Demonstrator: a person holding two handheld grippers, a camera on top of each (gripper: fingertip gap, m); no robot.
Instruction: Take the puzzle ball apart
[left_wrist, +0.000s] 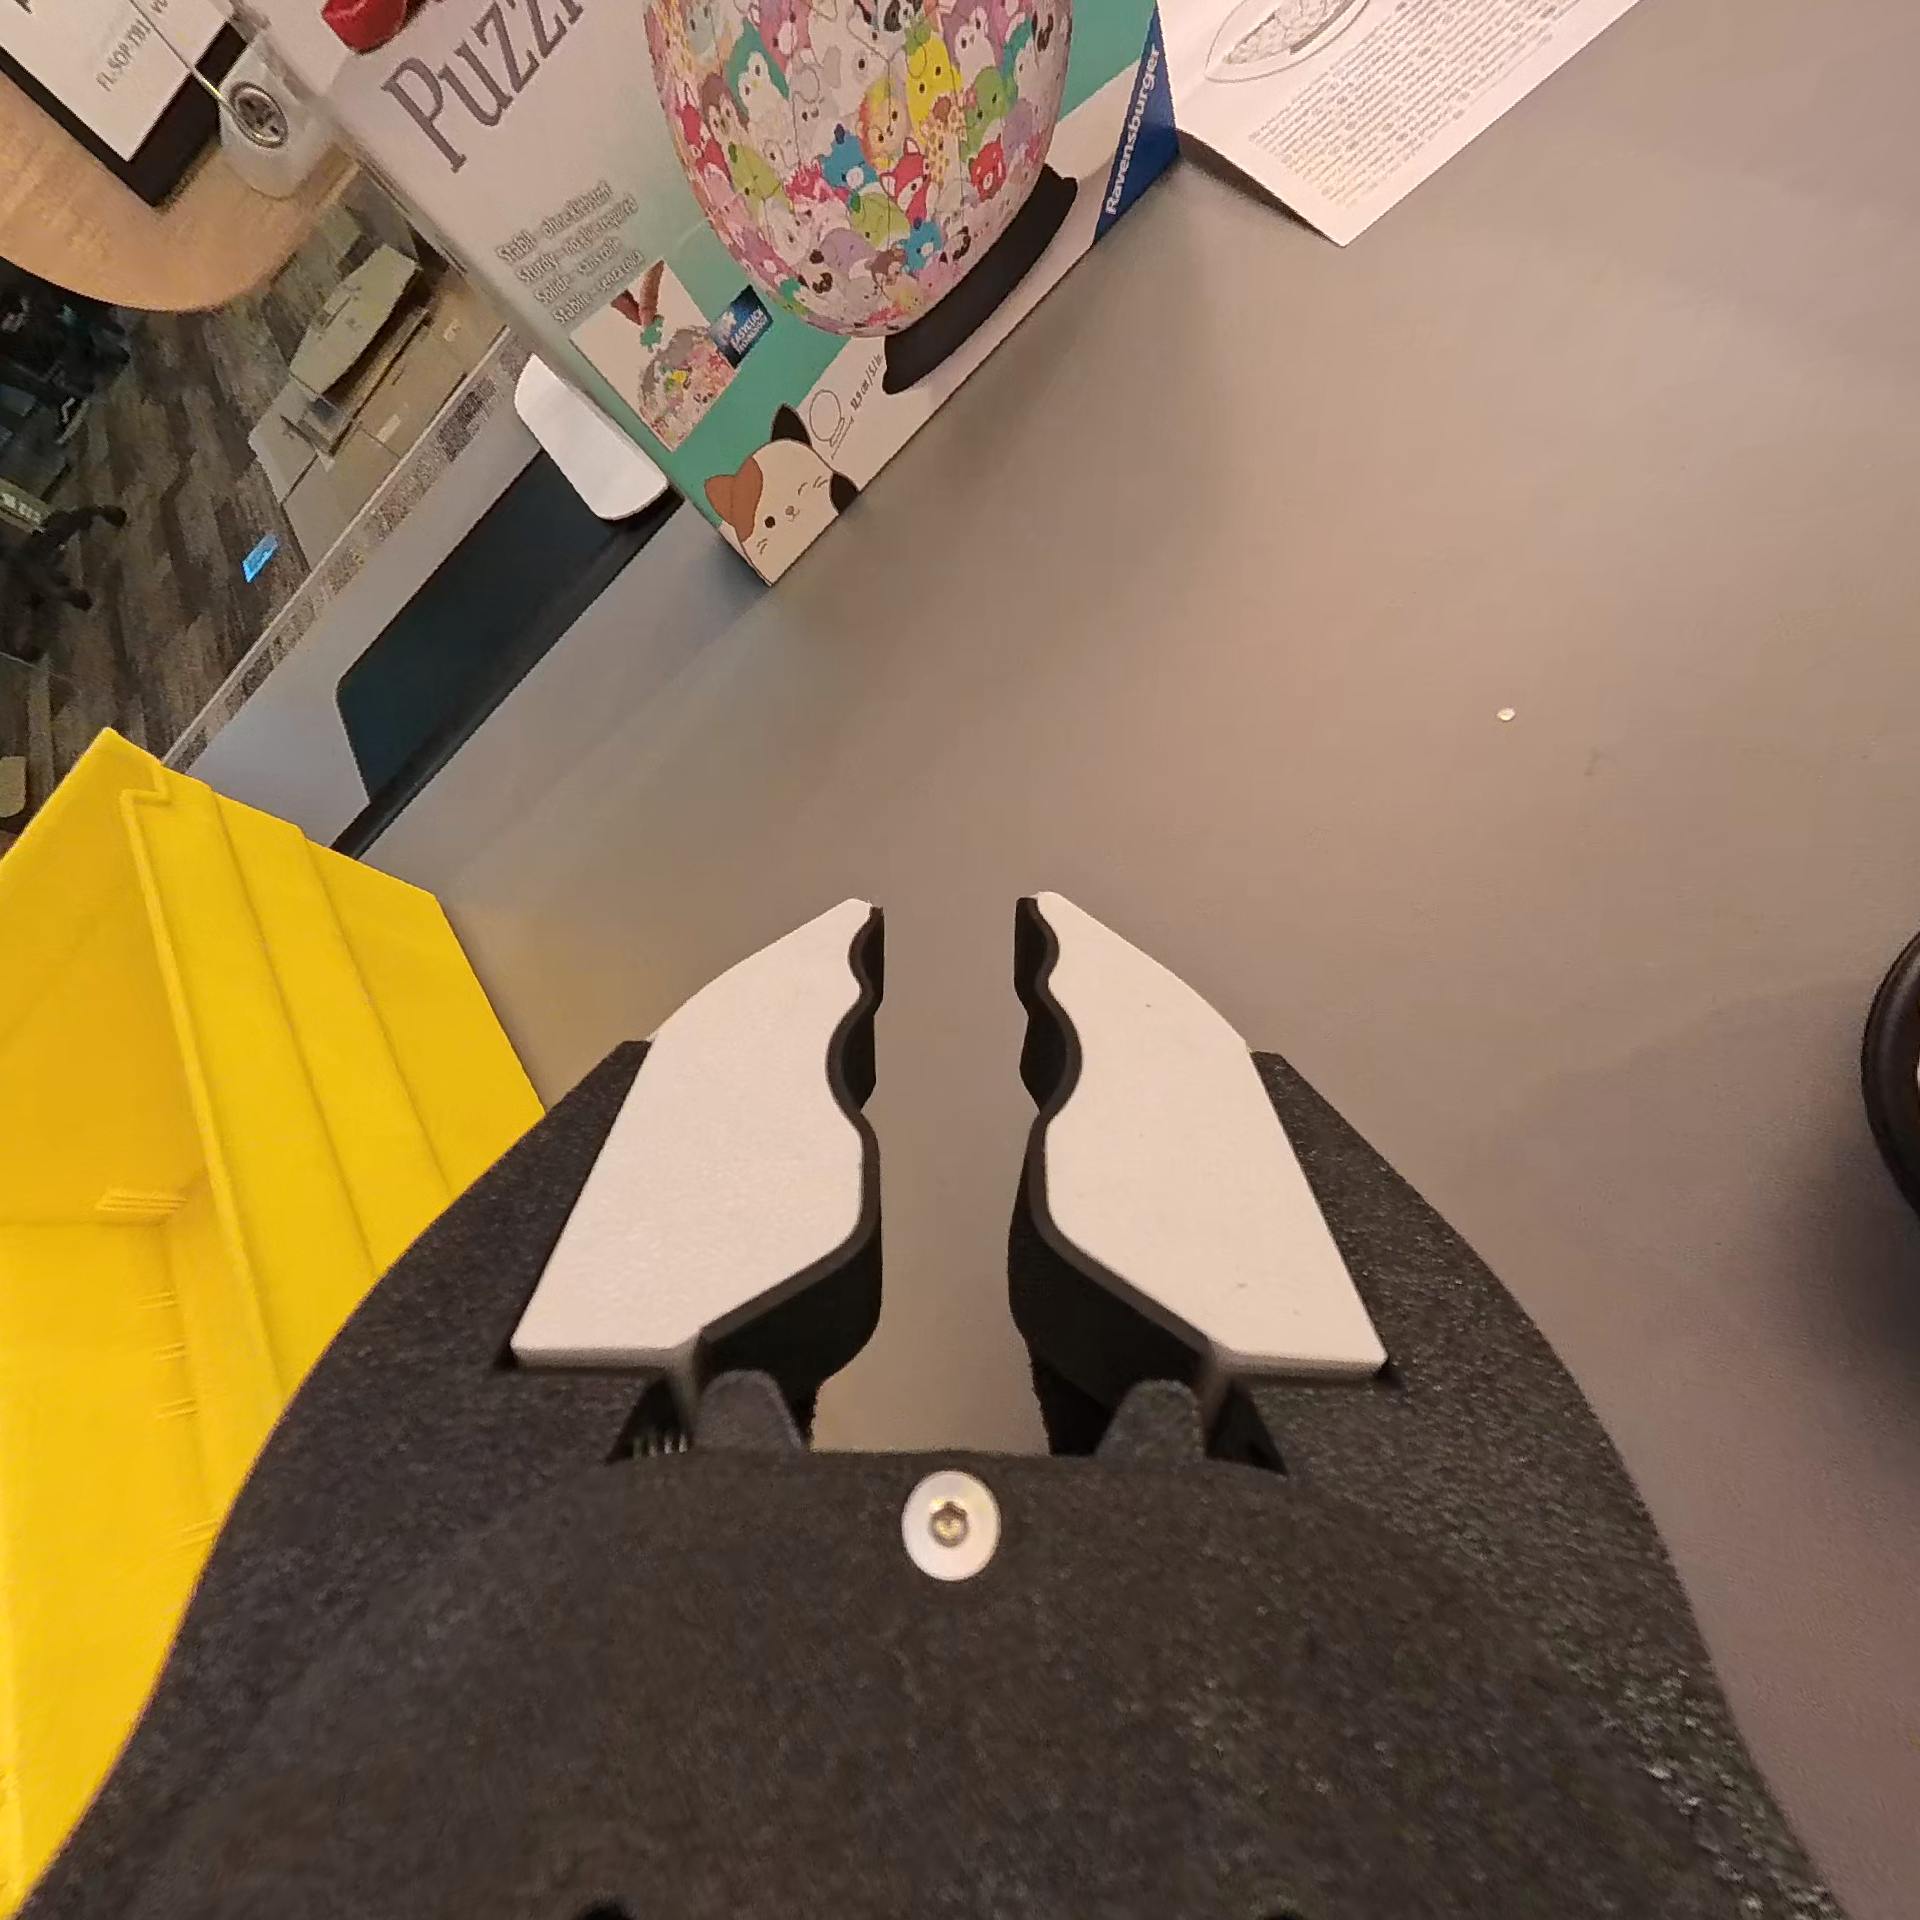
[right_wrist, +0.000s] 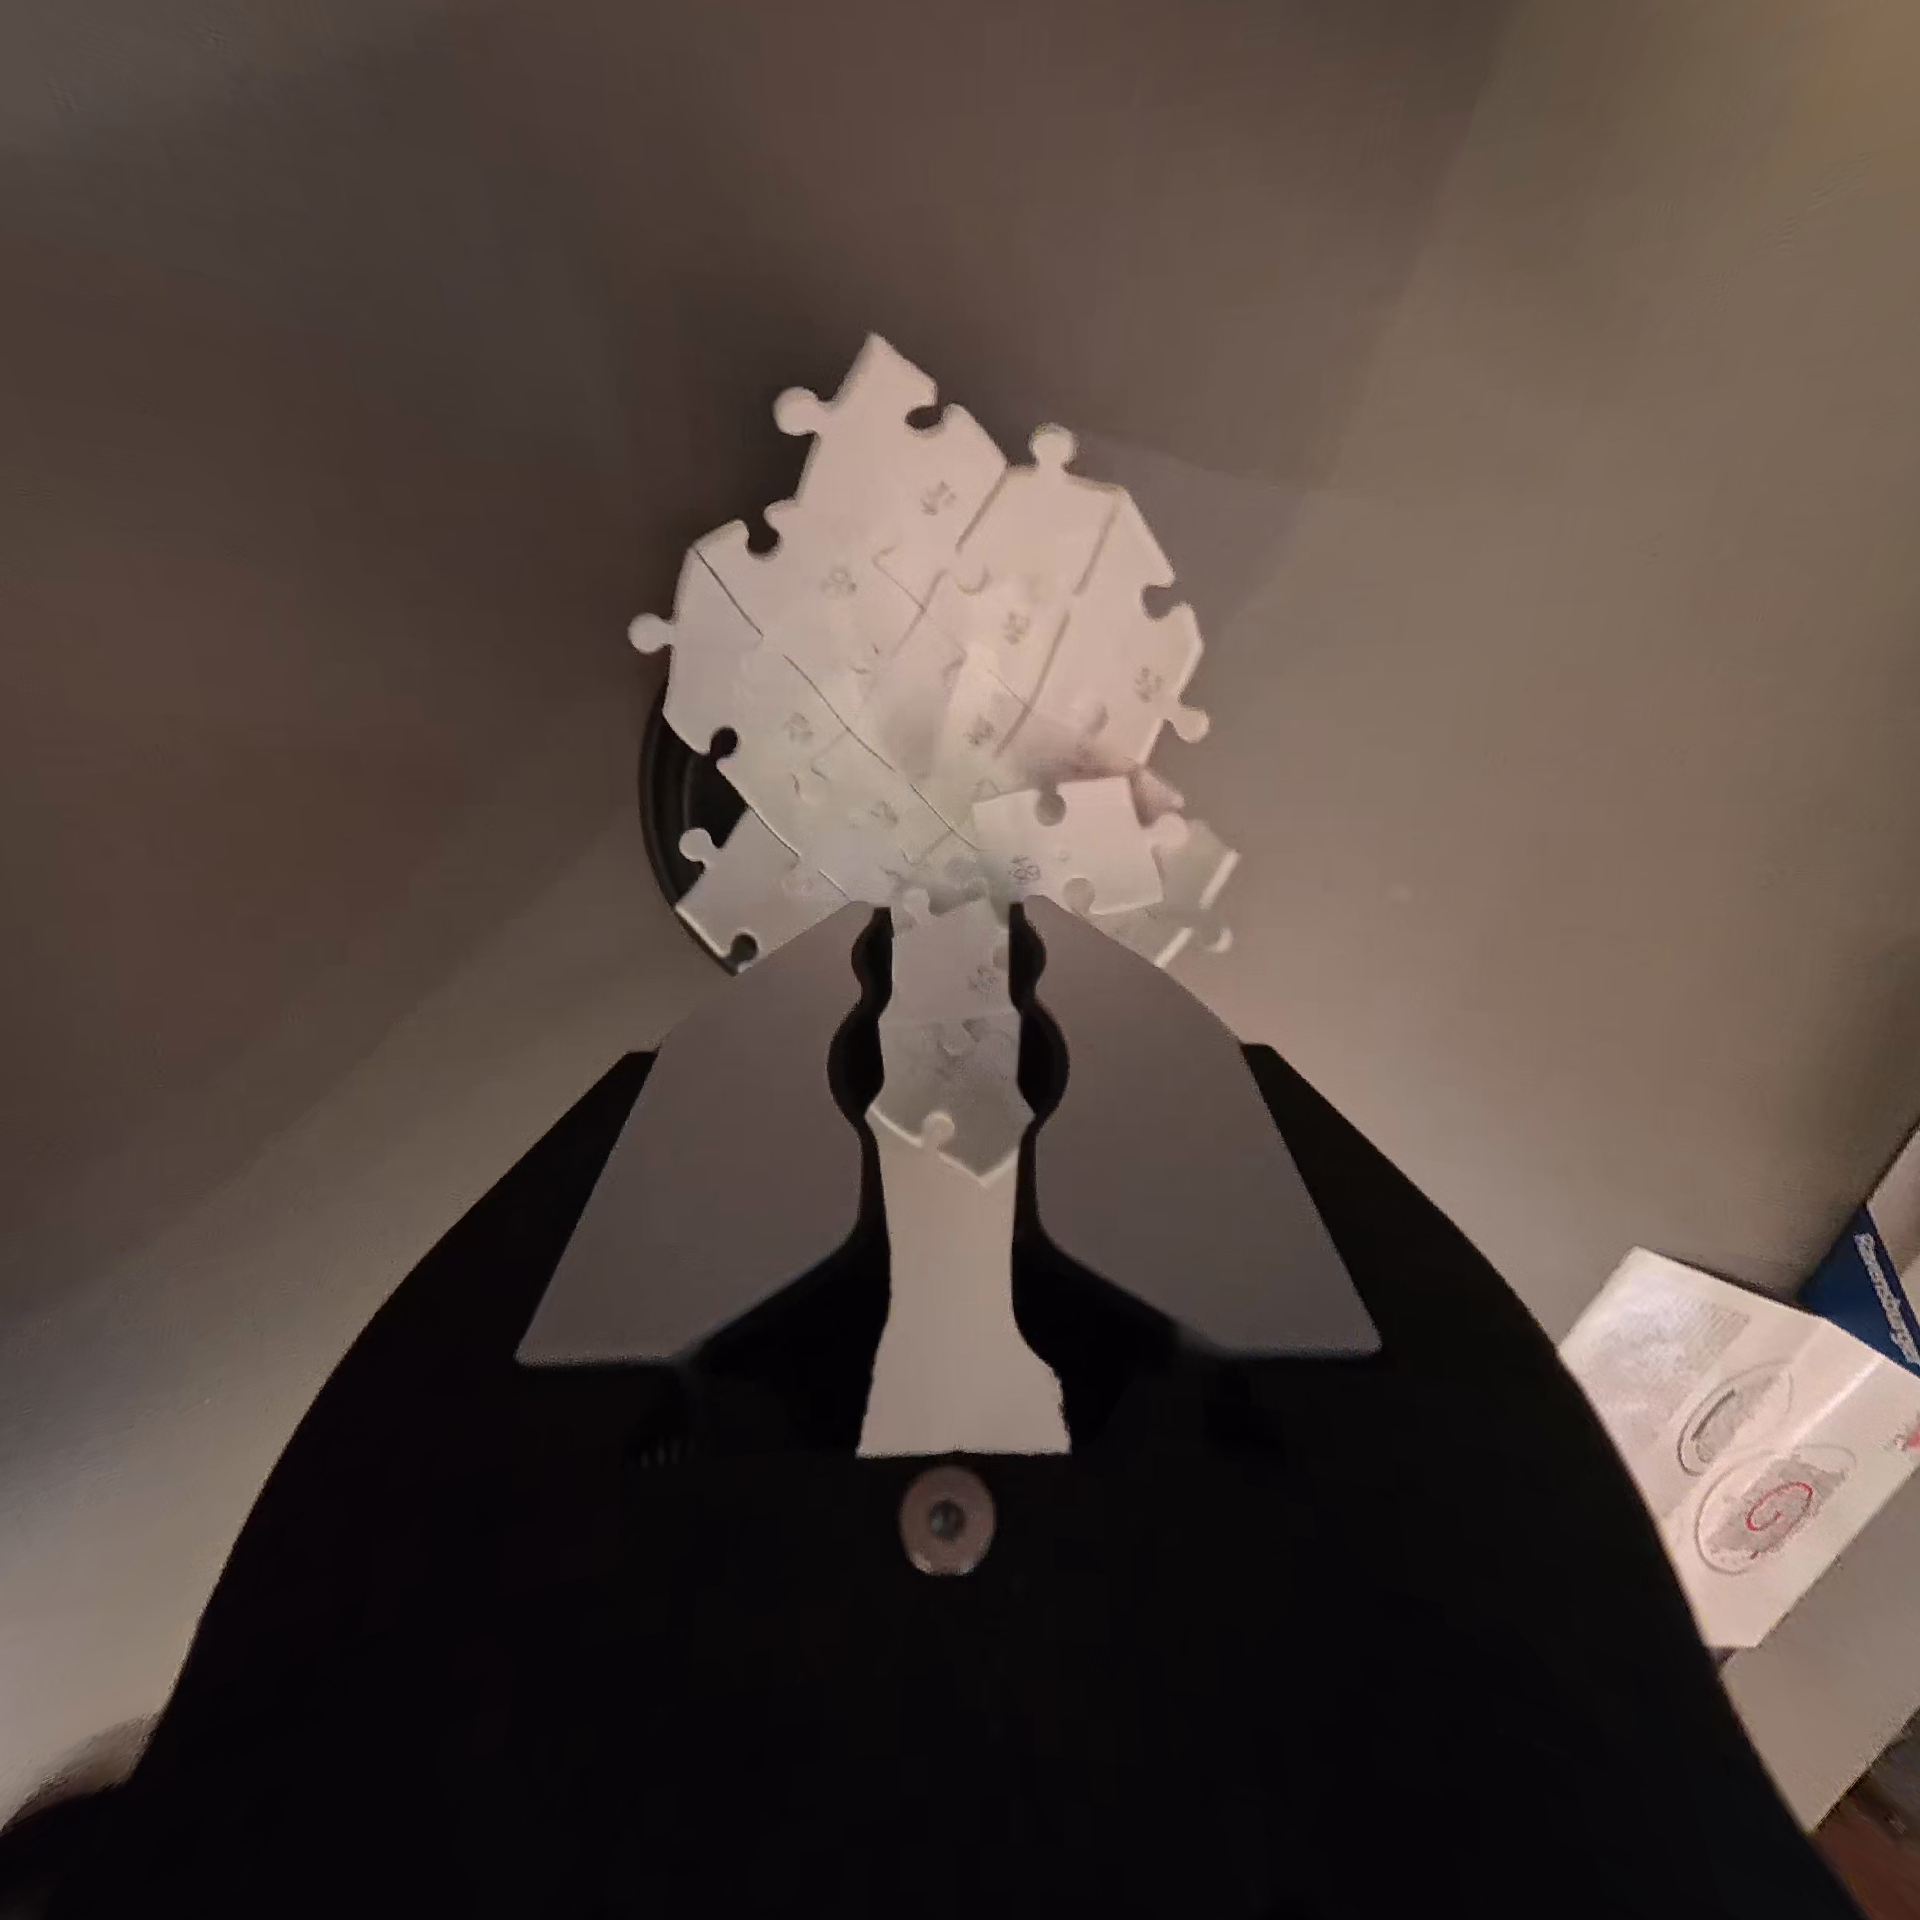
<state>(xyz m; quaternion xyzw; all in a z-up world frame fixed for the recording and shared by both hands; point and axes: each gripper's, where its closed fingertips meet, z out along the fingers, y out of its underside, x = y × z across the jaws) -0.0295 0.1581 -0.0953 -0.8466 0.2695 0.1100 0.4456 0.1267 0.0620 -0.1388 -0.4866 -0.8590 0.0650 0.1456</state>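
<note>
The right tongs (right_wrist: 951, 925) pinch a joined patch of puzzle pieces (right_wrist: 925, 665), which fans straight out ahead of the tips, above a dark stand (right_wrist: 675, 800) (mostly hidden). The left tongs (left_wrist: 948, 914), spread and empty, hang over bare bench (left_wrist: 1247, 623) beside a yellow bin (left_wrist: 208, 1091).

The left wrist view is bright, evenly lit and sharp, with soft glare on the grey matte tabletop (left_wrist: 1299, 644) and wide-angle bending at its edges. The right wrist view is dim and motion-blurred; the white interlocked puzzle-piece cluster (right_wrist: 914, 665) glows overexposed.
</note>
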